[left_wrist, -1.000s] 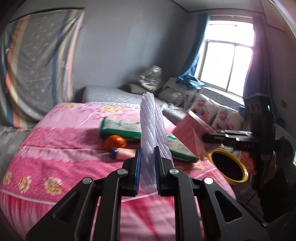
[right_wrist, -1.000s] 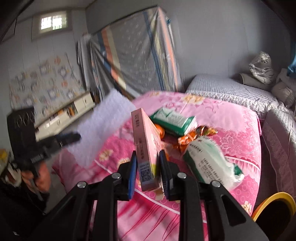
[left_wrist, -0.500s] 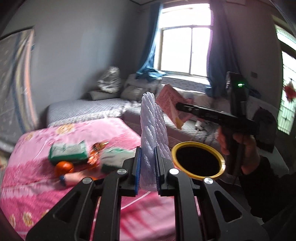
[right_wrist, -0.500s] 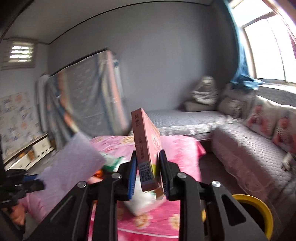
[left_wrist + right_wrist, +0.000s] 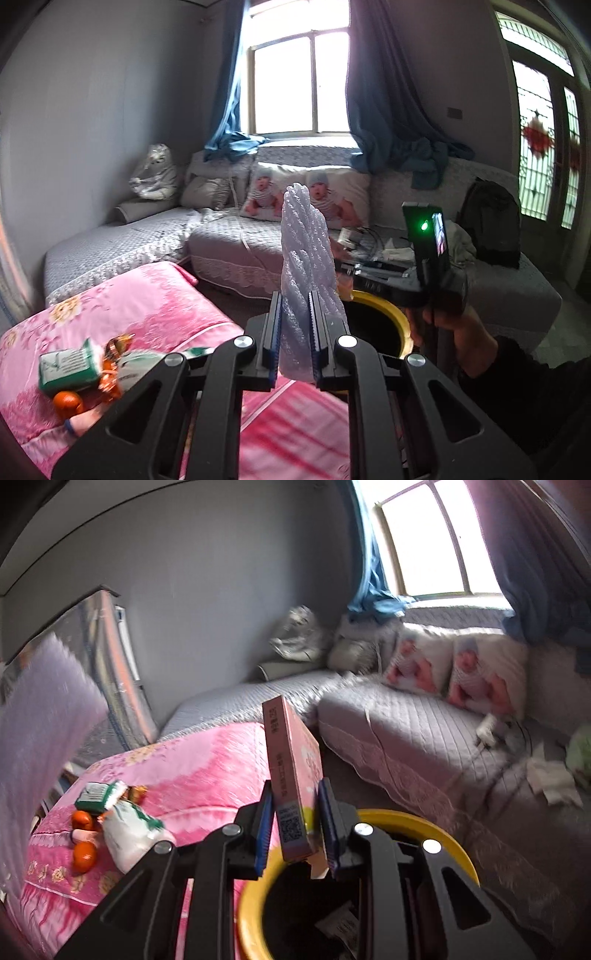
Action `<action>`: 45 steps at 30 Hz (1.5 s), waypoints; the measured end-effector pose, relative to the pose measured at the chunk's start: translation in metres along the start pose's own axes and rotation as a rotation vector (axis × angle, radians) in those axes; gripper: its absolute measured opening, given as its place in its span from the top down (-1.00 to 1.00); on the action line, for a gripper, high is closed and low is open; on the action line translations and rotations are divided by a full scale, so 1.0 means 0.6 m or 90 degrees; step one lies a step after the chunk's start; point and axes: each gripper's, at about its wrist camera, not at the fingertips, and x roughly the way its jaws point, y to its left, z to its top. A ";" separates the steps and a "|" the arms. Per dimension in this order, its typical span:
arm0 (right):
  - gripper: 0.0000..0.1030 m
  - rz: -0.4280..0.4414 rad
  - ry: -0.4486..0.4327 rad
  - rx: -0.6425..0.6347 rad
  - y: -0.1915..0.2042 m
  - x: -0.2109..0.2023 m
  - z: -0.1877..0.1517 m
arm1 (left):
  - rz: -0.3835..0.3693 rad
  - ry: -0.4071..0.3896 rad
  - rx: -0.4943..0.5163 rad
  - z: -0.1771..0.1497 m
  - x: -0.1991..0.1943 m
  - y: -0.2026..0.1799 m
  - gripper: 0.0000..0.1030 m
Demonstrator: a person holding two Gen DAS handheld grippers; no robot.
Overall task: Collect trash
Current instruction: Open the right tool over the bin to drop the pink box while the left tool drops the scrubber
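Two claws are each clenching one item: the right claw [image 5: 295, 819] is gripping one pink carton [image 5: 293, 771] directly above the yellow-rimmed bin [image 5: 436, 830]; the left claw [image 5: 294, 332] is pinching one white foam sheet [image 5: 306, 266] just short of that bin [image 5: 384, 310]. Risk: the carton is tilting, so releasing it off-centre could be striking the rim and spilling outward; the light sheet could be drifting past the opening. Farther off, the pink bed [image 5: 192, 760] is carrying two green packets, two oranges and one orange wrapper.
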 end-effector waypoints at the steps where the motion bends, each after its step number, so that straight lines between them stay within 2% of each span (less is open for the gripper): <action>1: 0.57 -0.007 0.005 0.007 -0.007 0.008 -0.007 | -0.004 0.002 0.003 0.002 0.007 -0.004 0.76; 8: 0.56 -0.036 0.044 0.051 -0.068 0.014 -0.054 | -0.041 0.015 0.027 0.024 0.076 -0.054 0.76; 12: 0.56 -0.045 0.065 0.076 -0.096 0.017 -0.075 | -0.047 0.026 0.026 0.031 0.124 -0.068 0.76; 17: 0.55 -0.051 0.092 0.097 -0.114 0.016 -0.091 | -0.042 0.059 -0.027 0.038 0.213 -0.055 0.76; 25: 0.54 -0.063 0.133 0.133 -0.138 0.030 -0.110 | -0.037 0.142 -0.112 0.011 0.344 -0.031 0.76; 31: 0.51 -0.071 0.159 0.157 -0.153 0.044 -0.121 | -0.055 0.195 -0.182 -0.014 0.391 -0.009 0.75; 35: 0.40 -0.076 0.156 0.163 -0.155 0.044 -0.118 | -0.061 0.201 -0.193 -0.022 0.394 -0.002 0.72; 36: 0.39 -0.081 0.154 0.165 -0.156 0.042 -0.116 | -0.063 0.203 -0.198 -0.024 0.395 -0.001 0.62; 37: 0.33 -0.088 0.150 0.165 -0.157 0.041 -0.113 | -0.064 0.203 -0.206 -0.025 0.395 0.002 0.34; 38: 0.16 -0.099 0.145 0.165 -0.159 0.039 -0.111 | -0.059 0.201 -0.213 -0.026 0.393 0.006 0.11; 39: 0.05 -0.106 0.139 0.169 -0.162 0.036 -0.109 | -0.048 0.191 -0.222 -0.028 0.388 0.011 -0.22; 40: -0.10 -0.113 0.131 0.177 -0.166 0.031 -0.107 | -0.046 0.184 -0.225 -0.029 0.384 0.015 -0.24; 42: -0.14 -0.117 0.124 0.185 -0.173 0.025 -0.105 | -0.046 0.183 -0.222 -0.029 0.381 0.018 -0.27; 45: -0.48 -0.126 0.101 0.194 -0.178 0.007 -0.102 | -0.044 0.172 -0.247 -0.030 0.371 0.029 -0.66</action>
